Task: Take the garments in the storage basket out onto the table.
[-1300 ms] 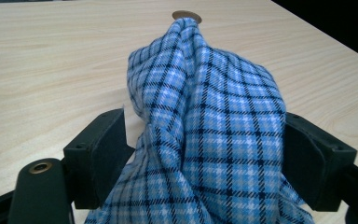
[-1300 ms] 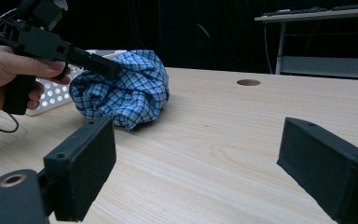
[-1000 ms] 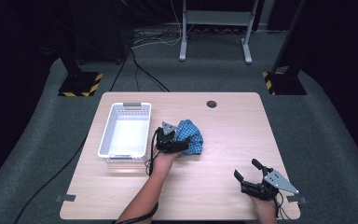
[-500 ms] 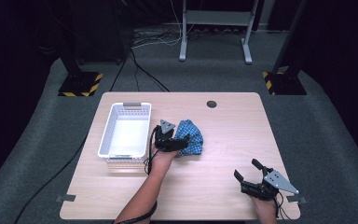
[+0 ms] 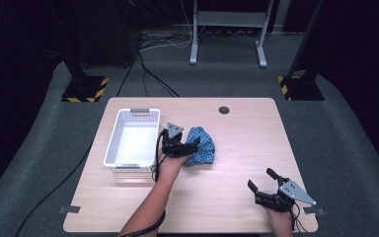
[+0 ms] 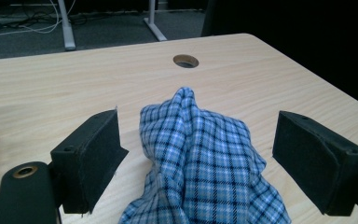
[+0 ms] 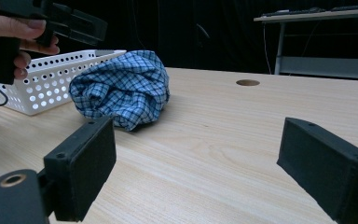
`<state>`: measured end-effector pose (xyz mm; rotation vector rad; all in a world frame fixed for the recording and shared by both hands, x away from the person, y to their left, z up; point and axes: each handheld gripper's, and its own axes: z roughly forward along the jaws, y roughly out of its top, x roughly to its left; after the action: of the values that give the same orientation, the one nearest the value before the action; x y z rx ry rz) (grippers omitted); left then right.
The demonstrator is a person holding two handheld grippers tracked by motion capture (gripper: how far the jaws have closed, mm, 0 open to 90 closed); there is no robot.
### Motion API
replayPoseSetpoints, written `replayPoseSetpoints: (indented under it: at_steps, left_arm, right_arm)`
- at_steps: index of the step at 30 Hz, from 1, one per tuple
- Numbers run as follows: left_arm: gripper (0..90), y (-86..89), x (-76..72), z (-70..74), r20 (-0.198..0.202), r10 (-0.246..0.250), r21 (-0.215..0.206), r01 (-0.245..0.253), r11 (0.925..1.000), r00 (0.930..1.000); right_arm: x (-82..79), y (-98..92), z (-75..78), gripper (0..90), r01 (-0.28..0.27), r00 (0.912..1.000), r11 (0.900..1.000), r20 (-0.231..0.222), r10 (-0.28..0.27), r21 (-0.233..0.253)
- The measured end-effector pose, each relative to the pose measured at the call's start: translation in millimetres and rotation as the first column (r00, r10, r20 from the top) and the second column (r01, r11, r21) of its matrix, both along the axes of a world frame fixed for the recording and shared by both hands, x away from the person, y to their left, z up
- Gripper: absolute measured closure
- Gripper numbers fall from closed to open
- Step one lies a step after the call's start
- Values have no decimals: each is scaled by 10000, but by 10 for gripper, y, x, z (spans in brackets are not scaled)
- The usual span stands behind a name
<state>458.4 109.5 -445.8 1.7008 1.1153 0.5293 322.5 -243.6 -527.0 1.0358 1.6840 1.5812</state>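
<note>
A crumpled blue checked cloth [image 5: 205, 149] lies on the wooden table [image 5: 237, 138], right of a white perforated basket [image 5: 109, 144]. My left gripper [image 5: 191, 145] hovers at the cloth's left side, held by a hand. In the left gripper view its jaws stand wide open, with the cloth [image 6: 205, 168] bunched between and below the pads [image 6: 91, 156], apart from both. My right gripper [image 5: 260, 178] rests open near the table's front right corner, with nothing between its jaws. In the right gripper view the cloth [image 7: 121, 88] sits far ahead, beside the basket [image 7: 46, 79].
A round cable hole [image 5: 224, 109] is in the table's far middle. The basket holds nothing. Bare wood stretches between the cloth and my right gripper. Black-and-yellow stand feet [image 5: 85, 89] and cables lie on the floor beyond.
My left gripper has edged slightly left over the cloth. The cloth and my right gripper have stayed put.
</note>
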Motion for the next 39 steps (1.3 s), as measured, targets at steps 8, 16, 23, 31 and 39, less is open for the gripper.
replayPoseSetpoints:
  at_steps: [8, 16, 23, 31, 39]
  left_arm:
    - [149, 22, -15, 107, 222, 8, -65, -7, 10000, 9998]
    - [150, 85, -34, 211, 436, 122, -77, -119, 9999, 9990]
    - [150, 155, -64, 285, 604, 214, -53, -211, 9998, 9979]
    - [151, 275, -97, 340, 705, 446, -77, -442, 9990, 9965]
    - [152, 473, -139, 359, 743, 819, -163, -809, 9966, 9939]
  right_arm:
    - [-1, 0, 0, 100, 6, 10000, 10000, 11, -6, -8]
    - [-1, 1, 0, 100, 0, 10000, 10000, 17, 0, -18]
    - [-1, 2, 0, 101, 2, 10000, 10000, 14, -2, -28]
    - [-1, 4, 1, 101, -3, 10000, 10000, 13, 3, -54]
    - [-1, 5, 1, 101, 2, 10000, 10000, 10, -2, -70]
